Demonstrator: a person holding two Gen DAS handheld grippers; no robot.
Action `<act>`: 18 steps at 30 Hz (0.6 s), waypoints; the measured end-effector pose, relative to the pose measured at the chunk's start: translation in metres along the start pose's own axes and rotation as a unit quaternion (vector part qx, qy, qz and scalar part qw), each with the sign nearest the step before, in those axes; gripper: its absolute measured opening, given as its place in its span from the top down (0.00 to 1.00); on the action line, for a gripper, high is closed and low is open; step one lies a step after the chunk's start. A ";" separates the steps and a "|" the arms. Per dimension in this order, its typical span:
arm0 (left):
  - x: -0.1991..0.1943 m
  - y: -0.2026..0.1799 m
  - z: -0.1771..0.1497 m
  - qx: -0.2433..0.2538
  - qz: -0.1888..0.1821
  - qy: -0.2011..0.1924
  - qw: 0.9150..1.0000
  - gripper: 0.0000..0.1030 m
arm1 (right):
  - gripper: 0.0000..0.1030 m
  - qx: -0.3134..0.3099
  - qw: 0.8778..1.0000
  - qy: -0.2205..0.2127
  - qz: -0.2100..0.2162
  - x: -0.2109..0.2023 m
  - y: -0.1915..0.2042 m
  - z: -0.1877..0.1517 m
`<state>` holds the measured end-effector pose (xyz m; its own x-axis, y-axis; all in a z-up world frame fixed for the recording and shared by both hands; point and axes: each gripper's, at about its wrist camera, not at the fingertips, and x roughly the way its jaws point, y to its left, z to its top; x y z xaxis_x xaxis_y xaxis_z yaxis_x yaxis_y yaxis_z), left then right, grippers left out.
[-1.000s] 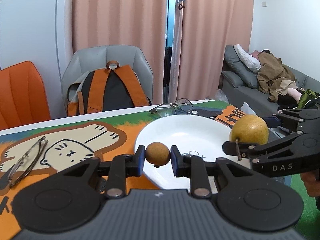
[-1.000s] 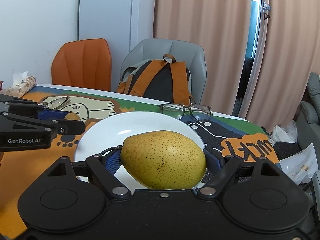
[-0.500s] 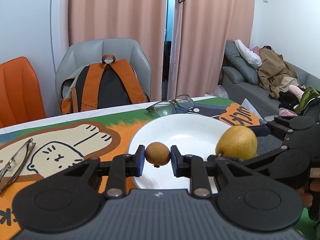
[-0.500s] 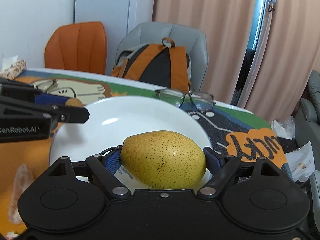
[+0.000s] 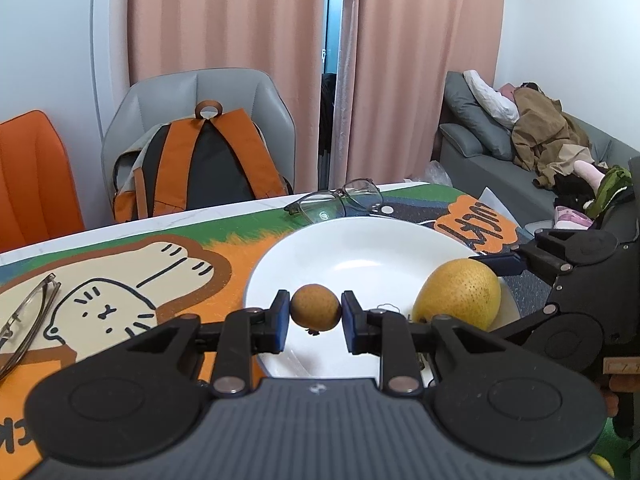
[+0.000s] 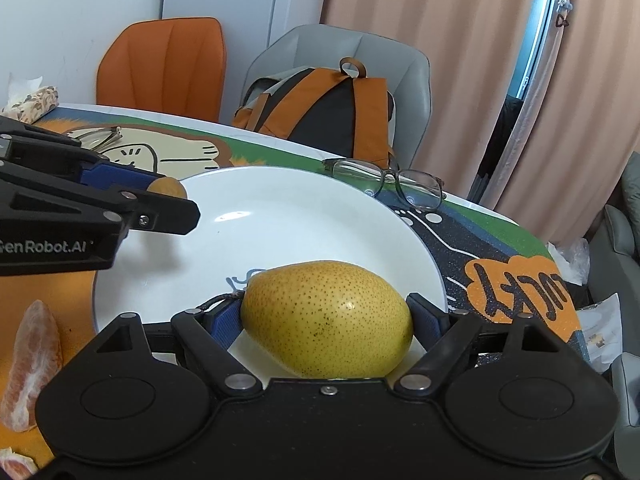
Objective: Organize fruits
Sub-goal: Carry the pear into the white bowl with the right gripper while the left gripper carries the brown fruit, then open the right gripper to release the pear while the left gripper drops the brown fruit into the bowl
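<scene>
**Both fruits lower over the plate**

Both grippers have come down and in toward the white plate (image 5: 360, 240) since 1 second ago: the plate now fills more of each view, and the pear (image 6: 326, 318), which stood above the plate's right rim in the left wrist view, now sits low over its right part.

The left gripper (image 5: 315, 314) is clamped on a small round brown fruit (image 5: 316, 312). Its 2 blue pads press the fruit from the left and the right, and the fruit sits right at the fingertips, with its top and bottom clear of them. It hangs over the near left part of the plate.

The right gripper (image 6: 326, 316) is clamped on the pear, its jaws spread wide around the fruit's length. 1 pad meets the stem end on the left, the other the broad end on the right. The pear lies crosswise between them, over the near part of the plate; whether it touches the plate cannot be told.

On the cartoon table mat (image 5: 120, 292), 1 pair of glasses (image 5: 340, 200) lies just beyond the plate's far rim, and another pair (image 5: 24, 316) lies well to the left. Peeled orange segments (image 6: 32, 364) lie on the mat beside the plate's near left edge.
</scene>
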<state>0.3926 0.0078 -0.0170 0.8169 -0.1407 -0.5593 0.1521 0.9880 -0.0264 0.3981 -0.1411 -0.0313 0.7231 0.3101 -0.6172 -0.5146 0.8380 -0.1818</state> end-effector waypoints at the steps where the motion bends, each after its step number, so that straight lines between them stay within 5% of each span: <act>1: 0.001 0.000 0.000 0.001 0.000 0.001 1.000 0.75 | 0.21 0.002 1.000 0.001 0.001 0.000 -0.001 0.000; 18: 0.021 -0.001 -0.002 0.007 -0.011 0.024 1.000 0.75 | 0.16 -0.011 0.999 -0.031 0.002 -0.038 -0.009 0.004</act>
<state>0.4081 0.0044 -0.0304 0.7858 -0.1587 -0.5978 0.1774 0.9837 -0.0280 0.3771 -0.1589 -0.0026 0.7479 0.3401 -0.5700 -0.5267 0.8267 -0.1979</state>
